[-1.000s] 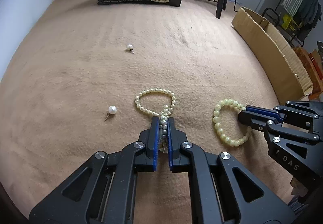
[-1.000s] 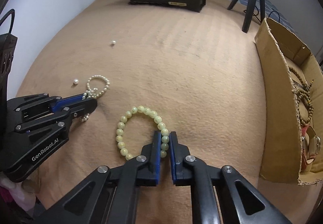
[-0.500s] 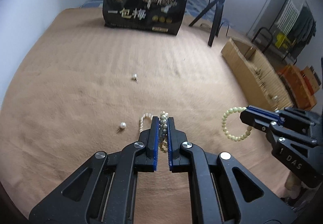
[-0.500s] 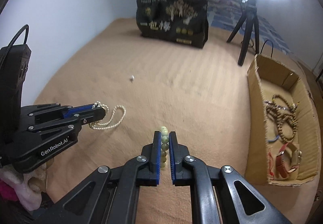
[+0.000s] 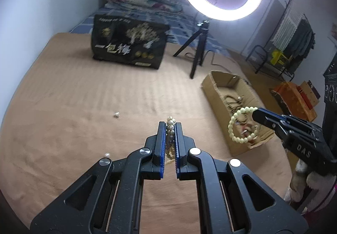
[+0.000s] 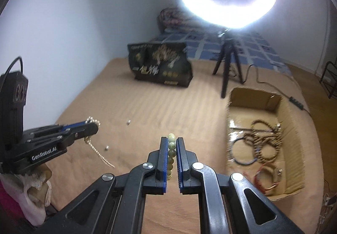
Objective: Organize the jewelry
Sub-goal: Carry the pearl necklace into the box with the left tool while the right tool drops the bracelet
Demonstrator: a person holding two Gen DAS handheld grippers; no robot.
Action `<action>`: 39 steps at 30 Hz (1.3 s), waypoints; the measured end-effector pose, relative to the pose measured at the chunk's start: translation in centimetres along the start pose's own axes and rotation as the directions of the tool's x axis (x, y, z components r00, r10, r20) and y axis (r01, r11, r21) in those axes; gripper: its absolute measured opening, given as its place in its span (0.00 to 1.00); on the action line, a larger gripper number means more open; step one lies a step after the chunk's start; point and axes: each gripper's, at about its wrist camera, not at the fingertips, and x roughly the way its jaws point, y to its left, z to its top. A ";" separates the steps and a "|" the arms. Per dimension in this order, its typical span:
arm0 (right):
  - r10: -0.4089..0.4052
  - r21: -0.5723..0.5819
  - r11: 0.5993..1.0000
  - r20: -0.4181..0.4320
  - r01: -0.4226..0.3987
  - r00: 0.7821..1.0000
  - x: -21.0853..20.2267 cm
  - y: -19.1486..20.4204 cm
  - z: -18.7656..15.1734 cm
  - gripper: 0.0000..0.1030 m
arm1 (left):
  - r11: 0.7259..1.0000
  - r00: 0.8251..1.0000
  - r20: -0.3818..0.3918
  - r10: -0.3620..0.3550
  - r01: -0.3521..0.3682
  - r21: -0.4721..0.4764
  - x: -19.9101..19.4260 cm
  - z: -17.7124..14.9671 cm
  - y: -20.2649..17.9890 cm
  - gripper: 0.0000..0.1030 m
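My left gripper (image 5: 170, 125) is shut on a small-bead pearl bracelet (image 5: 170, 130) and holds it in the air above the tan bed cover; from the right wrist view the same gripper (image 6: 92, 126) shows at the left with the strand (image 6: 99, 153) dangling below. My right gripper (image 6: 171, 141) is shut on a pale green bead bracelet (image 6: 171, 146), which hangs as a ring (image 5: 240, 126) in front of the cardboard box (image 5: 212, 90) in the left wrist view. Two loose pearl earrings (image 6: 129, 122) lie on the cover below.
The open cardboard box (image 6: 294, 135) at the right holds brown bead strings, a blue ring and a watch. A black printed bag (image 6: 162, 67), a tripod (image 6: 228, 63) with a ring light and a folded quilt stand at the back. A wall runs along the left.
Both grippers have risen off the bed cover, lifting their bracelets clear into the air. The views have tilted up, so the box's inside and the ring light show now.
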 end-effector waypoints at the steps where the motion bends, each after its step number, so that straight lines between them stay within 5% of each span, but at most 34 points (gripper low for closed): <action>1: -0.003 0.006 1.000 0.007 0.003 1.000 -0.4 -0.5 0.1 0.05 | 1.000 1.000 0.005 -0.008 0.008 0.007 -0.1 0.2 -0.5 0.05; 16: -0.117 0.153 0.983 0.082 0.104 0.990 -4.5 -10.1 1.7 0.05 | 0.987 0.988 0.035 -0.148 0.145 0.075 1.3 3.6 -9.0 0.05; 39: -0.202 0.204 0.956 -0.050 0.208 0.978 -2.1 -17.6 -0.7 0.05 | 0.966 0.975 0.020 -0.221 0.216 0.140 10.2 7.9 -16.3 0.05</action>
